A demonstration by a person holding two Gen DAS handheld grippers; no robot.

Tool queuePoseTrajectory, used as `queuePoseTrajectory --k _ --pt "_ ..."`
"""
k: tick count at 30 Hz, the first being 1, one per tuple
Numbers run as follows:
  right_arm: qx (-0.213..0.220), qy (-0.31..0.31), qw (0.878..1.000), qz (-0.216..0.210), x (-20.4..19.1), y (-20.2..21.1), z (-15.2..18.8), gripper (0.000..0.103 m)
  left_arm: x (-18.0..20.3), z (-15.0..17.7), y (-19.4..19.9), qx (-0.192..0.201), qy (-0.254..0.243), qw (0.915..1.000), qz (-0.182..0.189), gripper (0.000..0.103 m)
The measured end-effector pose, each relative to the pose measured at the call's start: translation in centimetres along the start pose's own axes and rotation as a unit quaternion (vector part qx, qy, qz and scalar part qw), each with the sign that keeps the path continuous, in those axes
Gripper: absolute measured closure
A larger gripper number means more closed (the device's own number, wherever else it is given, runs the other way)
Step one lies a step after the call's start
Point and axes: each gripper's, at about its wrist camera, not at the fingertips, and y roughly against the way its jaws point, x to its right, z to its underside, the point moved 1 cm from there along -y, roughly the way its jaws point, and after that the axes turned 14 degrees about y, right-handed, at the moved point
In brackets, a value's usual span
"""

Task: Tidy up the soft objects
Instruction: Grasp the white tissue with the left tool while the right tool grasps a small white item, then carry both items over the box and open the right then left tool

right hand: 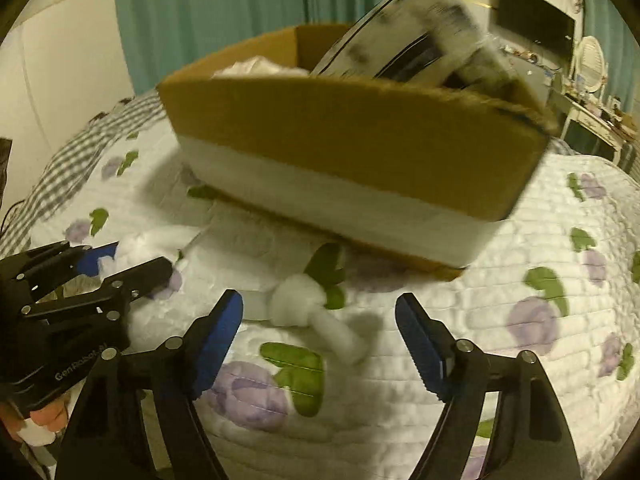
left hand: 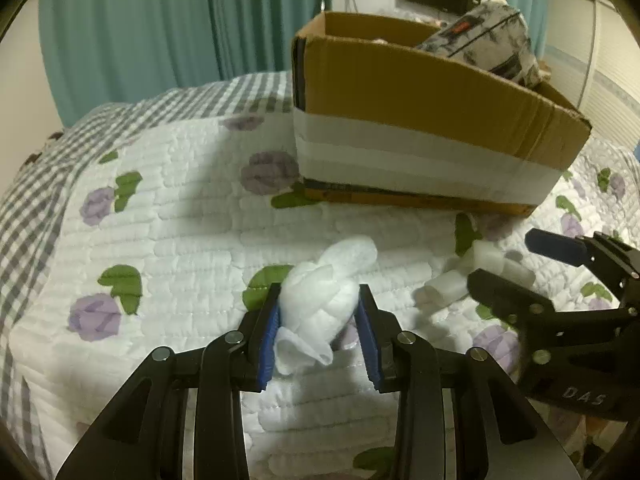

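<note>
My left gripper point(left hand: 319, 312) is shut on a crumpled white soft wad point(left hand: 320, 308) and holds it low over the quilt. It also shows in the right wrist view point(right hand: 124, 260) at the left. My right gripper point(right hand: 319, 320) is open above a knotted white soft piece point(right hand: 308, 308) that lies on the quilt between its fingers. In the left wrist view the right gripper point(left hand: 504, 260) stands at the right, over that white piece point(left hand: 476, 276). A cardboard box point(left hand: 420, 112) with white tape stands behind, holding a grey patterned cushion point(left hand: 484, 40) and something white point(right hand: 260, 68).
The bed has a white quilt point(left hand: 180, 240) with purple flowers and a grey checked border point(left hand: 36, 184). Teal curtains point(left hand: 140, 28) hang behind. A dark screen point(right hand: 536, 24) and a cluttered white table point(right hand: 592, 108) stand at the far right.
</note>
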Motion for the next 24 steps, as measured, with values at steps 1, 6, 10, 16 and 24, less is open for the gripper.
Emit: queuePoseTrajectory --k 1,6,10,16,24 --pt "-0.004 0.002 1.0 0.0 -0.1 -0.4 0.0 0.026 0.0 0.0 -0.1 -0.001 0.0 1.0 0.0 0.068" --pt "-0.017 0.002 1.0 -0.011 -0.2 -1.9 -0.2 0.04 -0.6 -0.2 -0.5 -0.002 0.003 1.0 0.0 0.068" --pt "-0.024 0.018 0.999 -0.019 -1.1 -2.4 -0.2 0.061 -0.5 -0.7 -0.8 -0.005 0.003 1.0 -0.001 0.068" --pt "-0.016 0.017 1.0 -0.02 -1.6 -1.8 -0.2 0.075 -0.4 -0.8 -0.2 0.002 -0.004 1.0 -0.006 0.068" --pt "0.01 0.01 1.0 -0.018 -1.9 1.5 0.1 0.075 0.7 -0.8 3.2 0.025 -0.019 0.9995 0.001 0.068"
